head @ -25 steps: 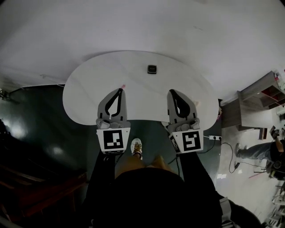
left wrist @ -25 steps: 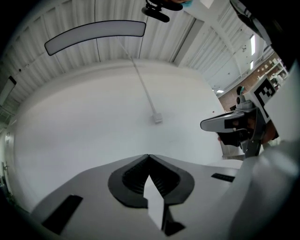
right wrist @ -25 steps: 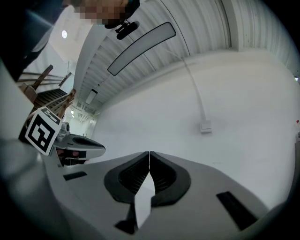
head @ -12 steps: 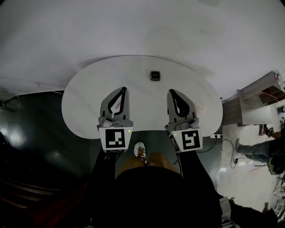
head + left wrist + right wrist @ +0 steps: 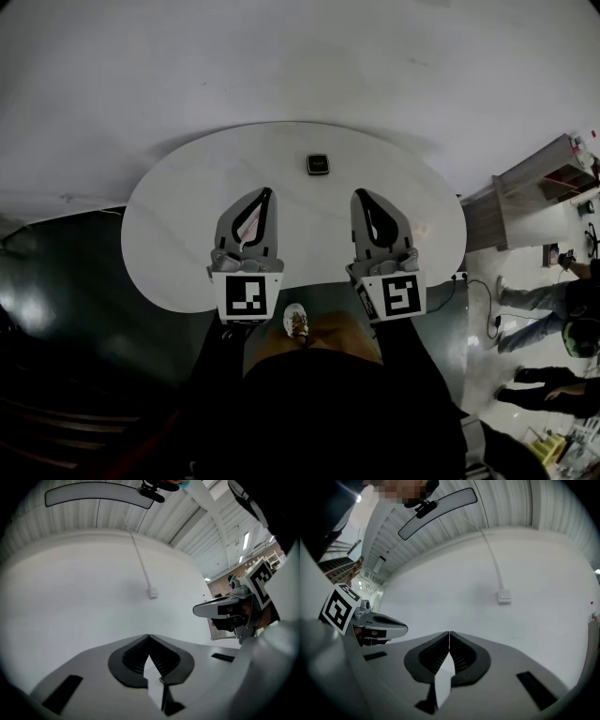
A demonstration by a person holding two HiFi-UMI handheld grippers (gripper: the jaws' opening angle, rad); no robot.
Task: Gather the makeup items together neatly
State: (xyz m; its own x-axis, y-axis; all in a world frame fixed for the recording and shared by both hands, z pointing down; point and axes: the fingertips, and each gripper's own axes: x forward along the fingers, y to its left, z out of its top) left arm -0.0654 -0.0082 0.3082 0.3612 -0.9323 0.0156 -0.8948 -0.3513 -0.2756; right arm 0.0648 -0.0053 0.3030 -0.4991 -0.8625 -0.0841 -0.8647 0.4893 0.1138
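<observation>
Resting on the white counter (image 5: 169, 216), a small dark square case (image 5: 319, 164); short of it, left gripper (image 5: 266, 192) and right gripper (image 5: 360, 194), both closed, empty.

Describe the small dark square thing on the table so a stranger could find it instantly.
Start at the white rounded table. Near its far edge, beyond the left gripper and right gripper, lies a small square case, dark with a lighter rim. It is the only dark item lying on the white top.

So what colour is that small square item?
The square item is dark, nearly black; head view.
</observation>
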